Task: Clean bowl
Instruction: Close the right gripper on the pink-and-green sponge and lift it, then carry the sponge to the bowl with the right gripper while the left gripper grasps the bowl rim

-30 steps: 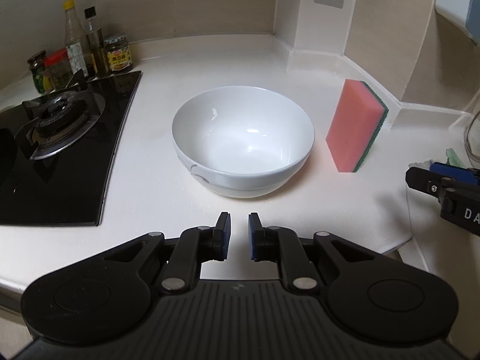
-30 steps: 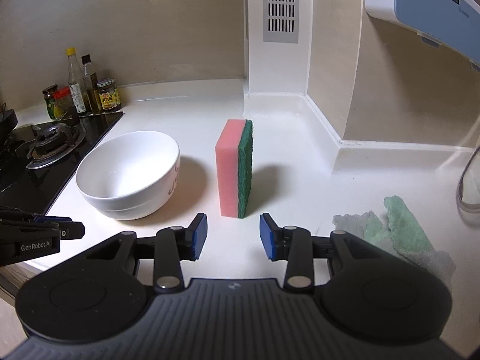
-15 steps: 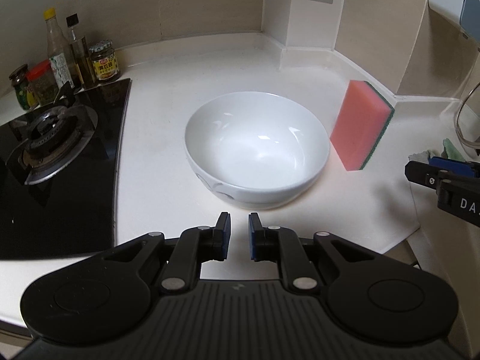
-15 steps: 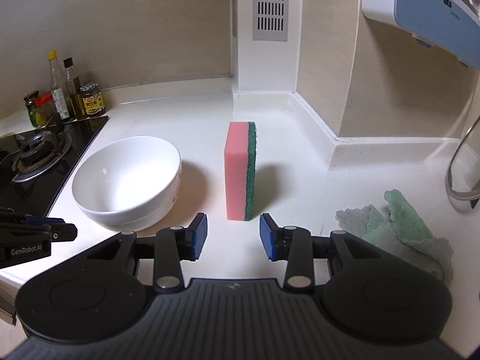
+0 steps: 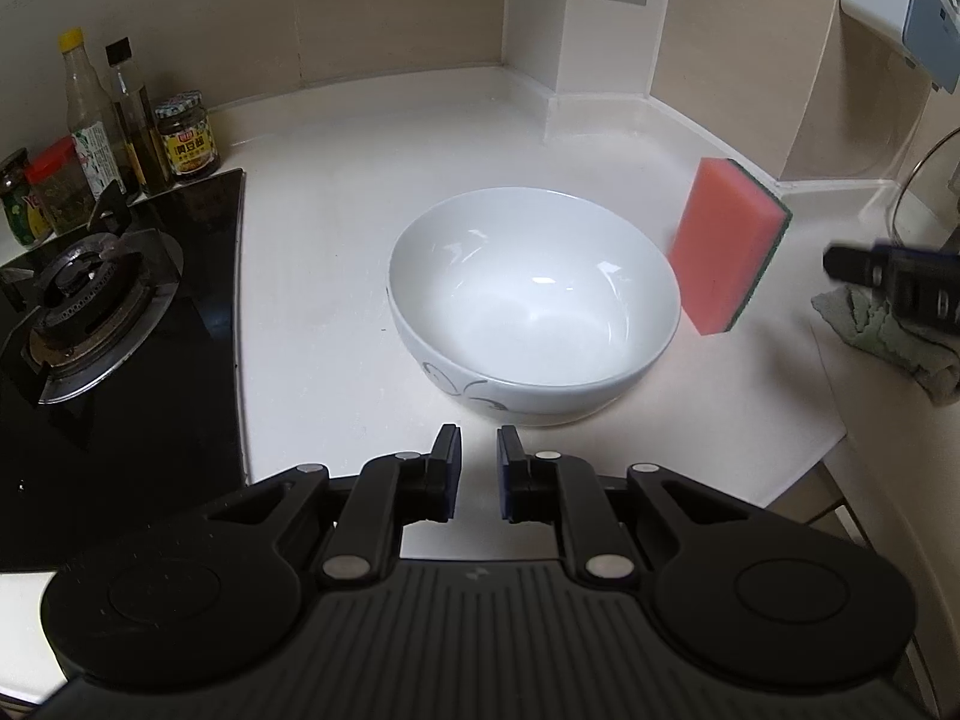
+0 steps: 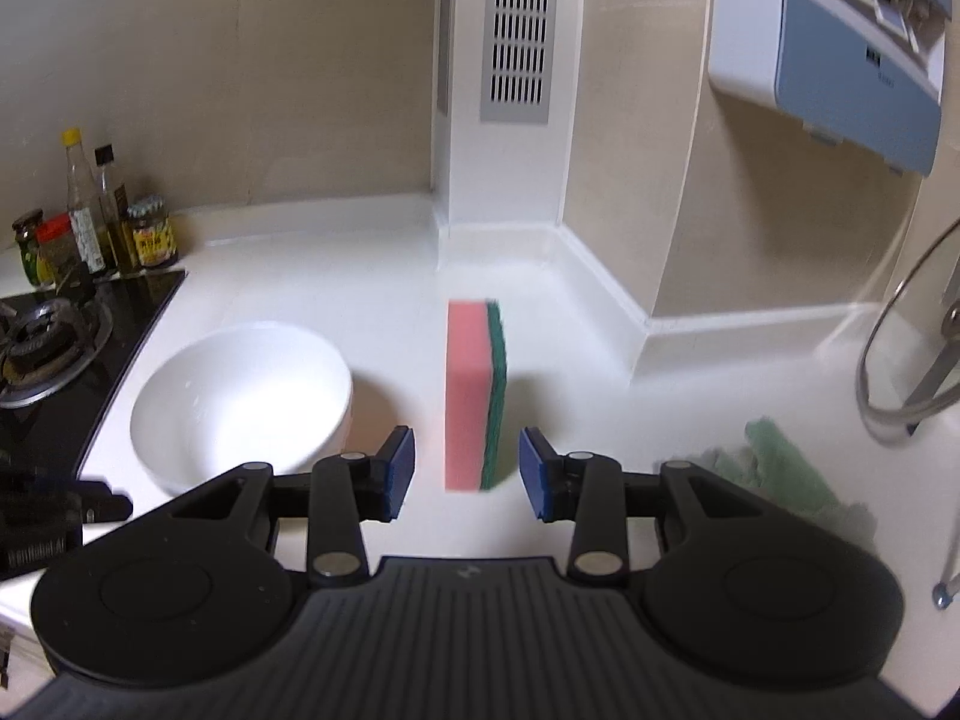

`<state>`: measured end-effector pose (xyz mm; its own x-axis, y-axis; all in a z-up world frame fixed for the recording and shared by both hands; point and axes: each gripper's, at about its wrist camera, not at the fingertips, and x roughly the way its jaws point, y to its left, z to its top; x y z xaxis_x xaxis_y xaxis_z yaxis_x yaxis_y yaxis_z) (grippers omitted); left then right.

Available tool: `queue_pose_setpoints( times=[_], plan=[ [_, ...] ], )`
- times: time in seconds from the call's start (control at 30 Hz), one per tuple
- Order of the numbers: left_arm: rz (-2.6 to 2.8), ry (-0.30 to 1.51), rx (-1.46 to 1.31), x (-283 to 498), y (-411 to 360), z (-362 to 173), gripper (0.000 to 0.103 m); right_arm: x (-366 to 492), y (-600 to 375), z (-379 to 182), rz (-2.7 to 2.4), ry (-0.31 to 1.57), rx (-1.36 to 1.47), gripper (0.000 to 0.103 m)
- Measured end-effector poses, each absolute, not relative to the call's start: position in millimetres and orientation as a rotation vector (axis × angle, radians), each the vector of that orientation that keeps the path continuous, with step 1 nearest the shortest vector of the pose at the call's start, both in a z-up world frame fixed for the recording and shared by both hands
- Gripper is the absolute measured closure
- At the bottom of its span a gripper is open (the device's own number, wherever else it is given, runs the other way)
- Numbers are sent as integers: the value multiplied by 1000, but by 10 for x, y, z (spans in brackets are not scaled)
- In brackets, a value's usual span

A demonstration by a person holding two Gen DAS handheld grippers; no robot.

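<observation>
White bowl (image 5: 534, 300) sits on the pale desk (image 5: 336, 240), between the black stove (image 5: 90, 312) and a pink and green sponge (image 5: 723, 246) that stands up on its end. The left tool (image 5: 475, 462) is just in front of the bowl, a little bit open, holding nothing. The right tool (image 6: 467, 468) is wide open in front of the sponge, holding nothing. A green cloth (image 6: 780, 462) lies to the right.

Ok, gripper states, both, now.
Left gripper: open a little, empty, near the bowl.
Right gripper: open wide, empty, facing the sponge.
</observation>
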<state>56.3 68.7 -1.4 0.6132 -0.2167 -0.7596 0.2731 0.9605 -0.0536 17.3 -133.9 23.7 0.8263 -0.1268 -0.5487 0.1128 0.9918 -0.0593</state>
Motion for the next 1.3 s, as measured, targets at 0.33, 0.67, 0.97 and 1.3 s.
queue_pose_setpoints(
  times=[0.33, 0.67, 0.97, 1.3],
  plan=[
    [-154, 781, -21, 704, 710, 203, 89, 759, -1454, 345, -71, 597, -87, 70],
    [-89, 817, -16, 702, 817, 123, 89, 1203, -1510, 95, -83, 709, -51, 70],
    [-81, 844, -33, 735, 900, 54, 89, 1270, -1601, -5, -61, 760, -51, 76],
    [-86, 869, -221, 843, 1109, 187, 89, 1052, -1322, 757, 440, 530, -148, 76]
  ],
)
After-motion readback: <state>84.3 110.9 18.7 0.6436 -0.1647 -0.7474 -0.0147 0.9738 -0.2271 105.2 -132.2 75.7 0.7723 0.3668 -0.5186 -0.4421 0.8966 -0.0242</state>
